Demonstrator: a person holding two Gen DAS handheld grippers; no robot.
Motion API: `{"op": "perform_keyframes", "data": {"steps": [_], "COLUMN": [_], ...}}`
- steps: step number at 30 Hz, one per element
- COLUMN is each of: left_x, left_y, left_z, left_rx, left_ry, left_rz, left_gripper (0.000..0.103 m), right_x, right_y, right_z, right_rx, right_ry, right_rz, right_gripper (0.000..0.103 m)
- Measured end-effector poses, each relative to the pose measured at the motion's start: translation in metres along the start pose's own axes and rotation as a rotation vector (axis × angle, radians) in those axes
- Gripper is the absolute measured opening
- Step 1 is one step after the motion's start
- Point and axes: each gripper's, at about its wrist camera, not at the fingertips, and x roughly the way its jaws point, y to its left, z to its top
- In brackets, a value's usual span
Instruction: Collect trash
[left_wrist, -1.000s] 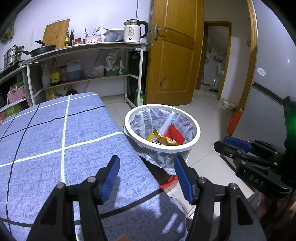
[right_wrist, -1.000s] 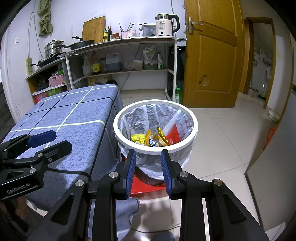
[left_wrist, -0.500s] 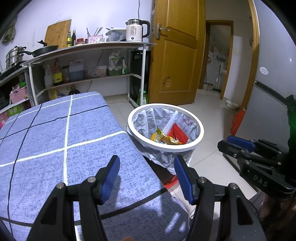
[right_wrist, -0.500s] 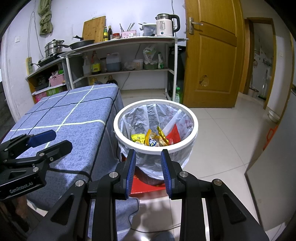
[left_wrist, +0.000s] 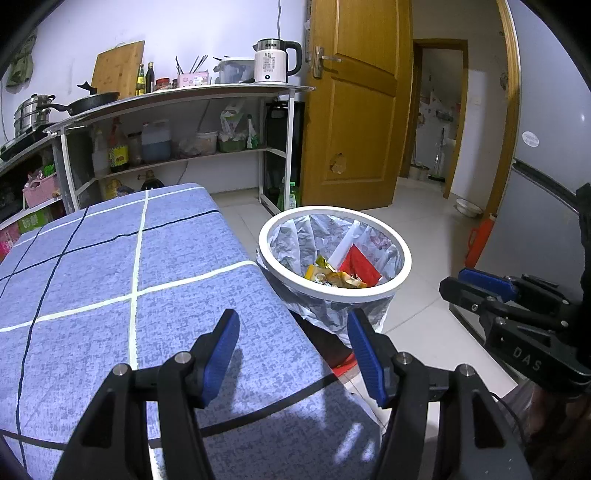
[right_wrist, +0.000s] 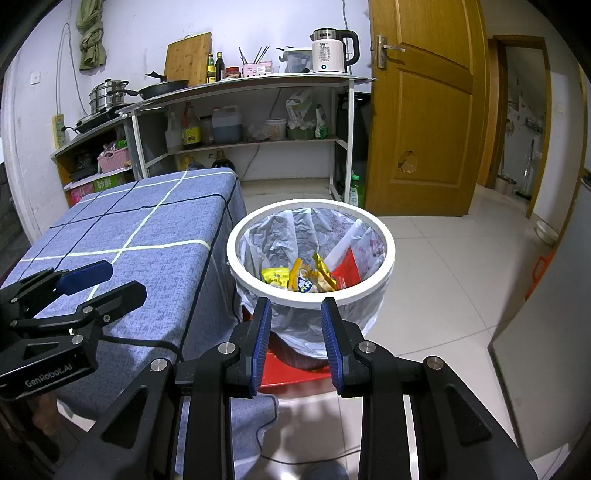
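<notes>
A white-rimmed trash bin (left_wrist: 369, 295) (right_wrist: 236, 258) with a grey liner stands on the floor beside the table. Several wrappers (left_wrist: 338, 277) (right_wrist: 306, 278), yellow and red, lie inside it. My left gripper (left_wrist: 291, 332) is open and empty above the near right corner of the blue tablecloth (left_wrist: 110, 277); it also shows in the right wrist view (right_wrist: 107, 282). My right gripper (right_wrist: 295, 314) is open and empty, a little narrower, just in front of the bin; it shows at the right in the left wrist view (left_wrist: 480, 291).
The table (right_wrist: 147, 229) has no loose items on its cloth. A kitchen shelf (right_wrist: 258, 81) with a kettle, pans and bottles stands behind. A wooden door (right_wrist: 424, 110) and a tiled floor (right_wrist: 461, 277) lie to the right. A red mat (right_wrist: 288, 369) lies under the bin.
The left wrist view has shifted slightly, so the bin sits a little further right and lower. The right gripper has not moved. Both stay open and empty.
</notes>
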Motion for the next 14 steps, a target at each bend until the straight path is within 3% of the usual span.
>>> {"op": "perform_keyframes", "data": {"steps": [14], "left_x": [0.0001], "left_y": [0.0004], "left_z": [0.0003], "left_rx": [-0.01], "left_ry": [0.003], "left_rz": [-0.005], "left_gripper": [0.063], "right_x": [0.0031], "right_y": [-0.0018], "right_z": [-0.0005], "right_rx": [-0.01], "right_ry": [-0.002], "right_rz": [0.003], "right_gripper": [0.029]}}
